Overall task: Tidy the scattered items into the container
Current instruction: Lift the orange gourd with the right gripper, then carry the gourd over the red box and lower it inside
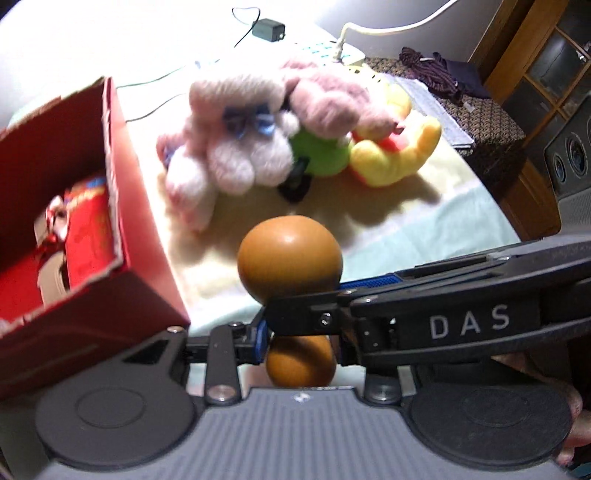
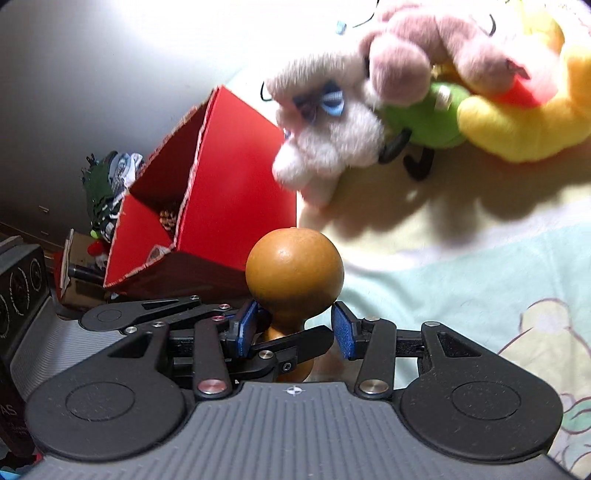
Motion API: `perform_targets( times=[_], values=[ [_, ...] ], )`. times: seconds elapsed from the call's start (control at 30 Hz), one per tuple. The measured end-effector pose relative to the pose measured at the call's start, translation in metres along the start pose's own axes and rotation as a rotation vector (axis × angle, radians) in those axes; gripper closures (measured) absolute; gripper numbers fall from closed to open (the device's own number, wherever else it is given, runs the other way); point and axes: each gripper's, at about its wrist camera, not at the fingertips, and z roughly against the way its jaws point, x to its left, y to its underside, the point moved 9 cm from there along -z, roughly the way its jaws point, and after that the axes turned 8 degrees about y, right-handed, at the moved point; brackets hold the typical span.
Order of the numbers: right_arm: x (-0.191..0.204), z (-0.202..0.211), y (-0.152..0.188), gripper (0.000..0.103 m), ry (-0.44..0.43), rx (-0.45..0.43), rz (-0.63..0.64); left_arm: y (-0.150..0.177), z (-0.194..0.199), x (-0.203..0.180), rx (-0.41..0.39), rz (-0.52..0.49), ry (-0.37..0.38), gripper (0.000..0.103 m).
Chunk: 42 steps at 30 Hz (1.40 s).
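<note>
A brown gourd (image 1: 290,254) stands up between both grippers over the pale blanket (image 1: 424,229). My left gripper (image 1: 301,343) is shut on its lower bulb. My right gripper (image 2: 294,326) is open, its blue pads (image 2: 245,326) either side of the gourd (image 2: 293,269) at the waist with small gaps. It reaches in from the right in the left wrist view (image 1: 325,306). The open red box (image 1: 129,240) (image 2: 236,177) sits just left of the gourd and holds a red packet (image 1: 88,229). Behind lie a pink plush (image 1: 236,129), a green plush (image 1: 321,155) and a yellow plush (image 1: 395,147).
A charger (image 1: 269,29) with cables and a white power strip (image 1: 351,55) lie at the back. Dark clothes (image 1: 436,70) rest on a patterned cabinet at the right, beside a speaker (image 1: 572,155). Left of the bed are another speaker (image 2: 18,288) and floor clutter (image 2: 107,192).
</note>
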Motion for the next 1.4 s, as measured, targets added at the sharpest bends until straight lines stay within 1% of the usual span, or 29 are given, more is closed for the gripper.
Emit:
perform_targets(
  times=[0.17, 0.33, 0.43, 0.53, 0.67, 0.8, 1.0, 1.2, 1.4],
  values=[
    [0.013, 0.018, -0.022, 0.056, -0.016, -0.065, 0.043, -0.027, 0.021, -0.005, -0.068, -0.022, -0.022, 0.070],
    [0.042, 0.030, -0.050, 0.056, -0.038, -0.134, 0.102, -0.057, 0.054, 0.003, -0.151, -0.035, -0.059, 0.070],
    [0.067, 0.033, -0.068, 0.056, -0.061, -0.173, 0.138, -0.073, 0.079, 0.015, -0.202, -0.050, -0.091, 0.070],
    [0.094, 0.030, -0.082, 0.055, -0.079, -0.198, 0.167, -0.085, 0.101, 0.035, -0.236, -0.050, -0.118, 0.070],
    [0.131, 0.014, -0.094, 0.055, -0.104, -0.197, 0.202, -0.092, 0.125, 0.069, -0.259, -0.042, -0.152, 0.070],
    [0.160, -0.013, -0.097, 0.055, -0.116, -0.170, 0.223, -0.090, 0.137, 0.108, -0.249, -0.019, -0.171, 0.070],
    [0.188, -0.063, -0.094, 0.055, -0.117, -0.099, 0.236, -0.071, 0.133, 0.163, -0.206, 0.034, -0.172, 0.070],
    [0.199, -0.119, -0.085, 0.056, -0.072, -0.001, 0.241, -0.049, 0.107, 0.213, -0.123, 0.092, -0.164, 0.069],
    [0.200, -0.156, -0.079, 0.056, -0.034, 0.105, 0.247, -0.034, 0.084, 0.241, -0.061, 0.127, -0.150, 0.069]
  ],
)
